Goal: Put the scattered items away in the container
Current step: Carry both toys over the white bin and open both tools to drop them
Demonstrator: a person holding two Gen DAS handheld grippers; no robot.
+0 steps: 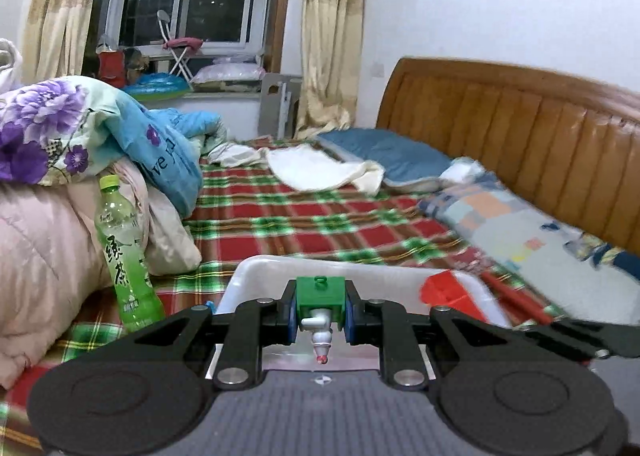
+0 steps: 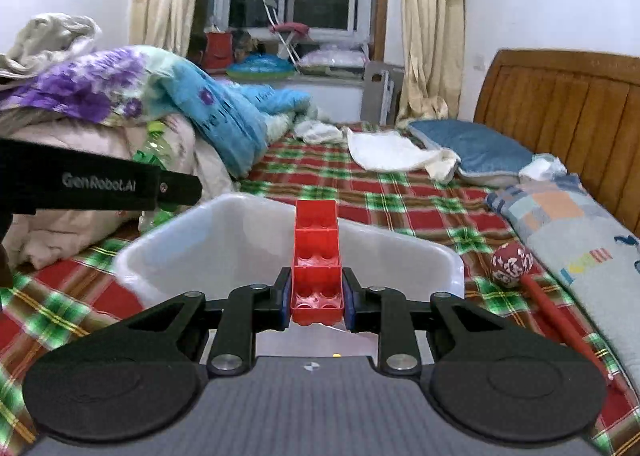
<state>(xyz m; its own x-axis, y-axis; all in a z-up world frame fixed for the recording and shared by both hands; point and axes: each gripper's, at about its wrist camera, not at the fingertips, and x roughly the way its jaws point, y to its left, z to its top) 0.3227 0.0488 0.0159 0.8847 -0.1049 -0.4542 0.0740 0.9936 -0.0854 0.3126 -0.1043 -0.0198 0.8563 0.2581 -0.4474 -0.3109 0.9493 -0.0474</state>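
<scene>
A white plastic bin [image 1: 280, 268] sits on the plaid bed; it also shows in the right wrist view [image 2: 224, 248]. My left gripper [image 1: 321, 312] is shut on a green block [image 1: 320, 292] with a small white figure hanging under it, held over the bin's near rim. My right gripper [image 2: 317, 296] is shut on a red stepped building brick [image 2: 316, 256], held upright over the bin. That red brick [image 1: 444, 292] shows at the bin's right in the left wrist view. A red patterned ball [image 2: 512, 264] on a red stick [image 2: 560, 320] lies right of the bin.
A green tea bottle [image 1: 124, 252] stands left of the bin against piled quilts [image 1: 60, 215]. A patchwork pillow [image 2: 568, 232], a blue pillow [image 2: 472, 151] and a white cloth [image 2: 392, 151] lie farther up the bed. The wooden headboard [image 1: 520, 127] runs along the right.
</scene>
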